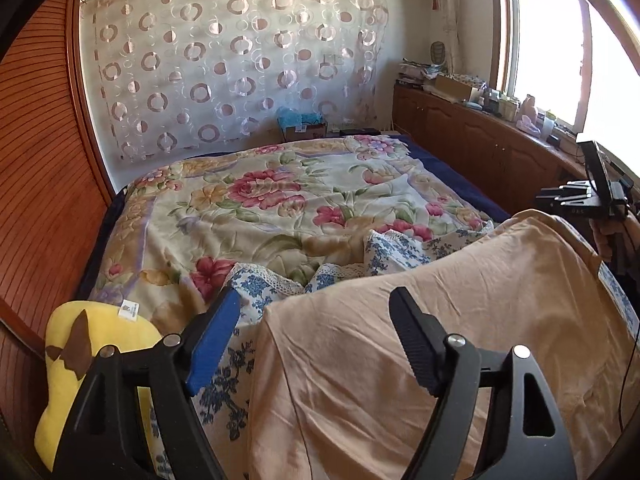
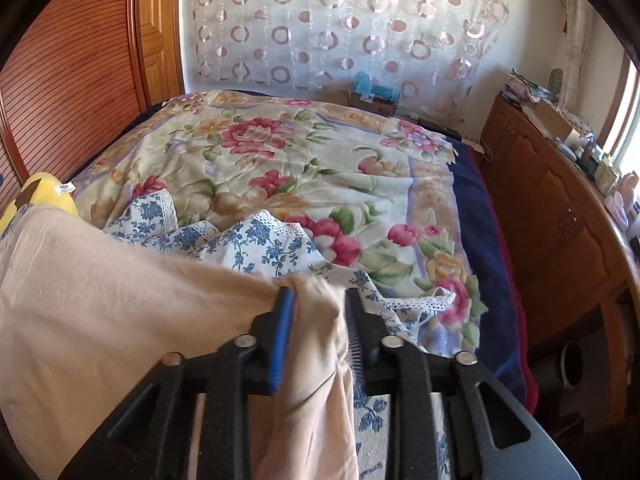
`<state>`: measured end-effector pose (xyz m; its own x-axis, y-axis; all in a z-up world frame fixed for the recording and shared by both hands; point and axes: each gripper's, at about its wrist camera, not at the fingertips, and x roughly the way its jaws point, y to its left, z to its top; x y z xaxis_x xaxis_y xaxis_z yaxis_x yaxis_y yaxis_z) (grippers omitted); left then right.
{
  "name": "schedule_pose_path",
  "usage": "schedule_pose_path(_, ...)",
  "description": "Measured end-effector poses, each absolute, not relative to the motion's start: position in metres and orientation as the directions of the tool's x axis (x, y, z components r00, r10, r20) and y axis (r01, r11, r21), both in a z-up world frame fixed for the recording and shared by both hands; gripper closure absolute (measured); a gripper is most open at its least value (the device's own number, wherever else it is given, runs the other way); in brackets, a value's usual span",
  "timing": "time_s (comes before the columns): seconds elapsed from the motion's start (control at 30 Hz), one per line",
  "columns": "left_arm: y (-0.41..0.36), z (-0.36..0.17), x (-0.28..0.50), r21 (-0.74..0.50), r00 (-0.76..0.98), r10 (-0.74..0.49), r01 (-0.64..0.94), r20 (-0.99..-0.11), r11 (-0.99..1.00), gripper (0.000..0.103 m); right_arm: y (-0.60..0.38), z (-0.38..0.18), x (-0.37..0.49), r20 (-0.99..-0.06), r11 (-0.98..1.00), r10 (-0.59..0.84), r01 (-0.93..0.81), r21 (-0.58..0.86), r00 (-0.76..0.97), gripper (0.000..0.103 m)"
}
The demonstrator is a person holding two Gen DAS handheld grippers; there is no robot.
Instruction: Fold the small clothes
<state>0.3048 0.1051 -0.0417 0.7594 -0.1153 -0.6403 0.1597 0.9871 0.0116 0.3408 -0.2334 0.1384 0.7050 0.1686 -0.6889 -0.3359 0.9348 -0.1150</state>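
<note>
A peach garment (image 1: 440,320) is spread in front of me on the bed, over a white cloth with blue flowers and lace trim (image 1: 392,248). My left gripper (image 1: 316,300) hovers just above the garment's near left corner, jaws wide apart and nothing between the pads. In the right wrist view the peach garment (image 2: 100,280) stretches from the left into my right gripper (image 2: 318,304). A loose bunch of it hangs between the blue pad (image 2: 284,320) and the black finger, whose jaws stand apart. The blue-flowered cloth (image 2: 260,240) lies beyond.
A floral blanket (image 1: 280,200) covers the bed. A yellow cushion (image 1: 100,340) sits at the near left by the slatted wardrobe (image 1: 36,160). A cluttered wooden cabinet (image 2: 560,208) runs along the right side under the window.
</note>
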Motion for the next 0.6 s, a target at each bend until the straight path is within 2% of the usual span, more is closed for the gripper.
schedule_pose_path(0.17,0.092,-0.054,0.283,-0.020,0.721,-0.152,0.188,-0.677,0.982,0.025,-0.251,0.150,0.299,-0.667,0.938,0.202,-0.337,-0.078,0.717,0.062)
schedule_pose_path(0.3,0.077,-0.071,0.276,-0.042,0.680,-0.179,0.213,-0.711,0.976,0.025,-0.267,0.152,0.256,-0.670,0.946,0.225,-0.323,-0.024,0.708,0.053)
schedule_pose_path(0.6,0.061,-0.097,0.279,-0.039,0.605,-0.195,0.260,-0.772,0.965,0.025,-0.285,0.130,0.197,-0.733,0.950,0.233,-0.310,0.032,0.639,0.053)
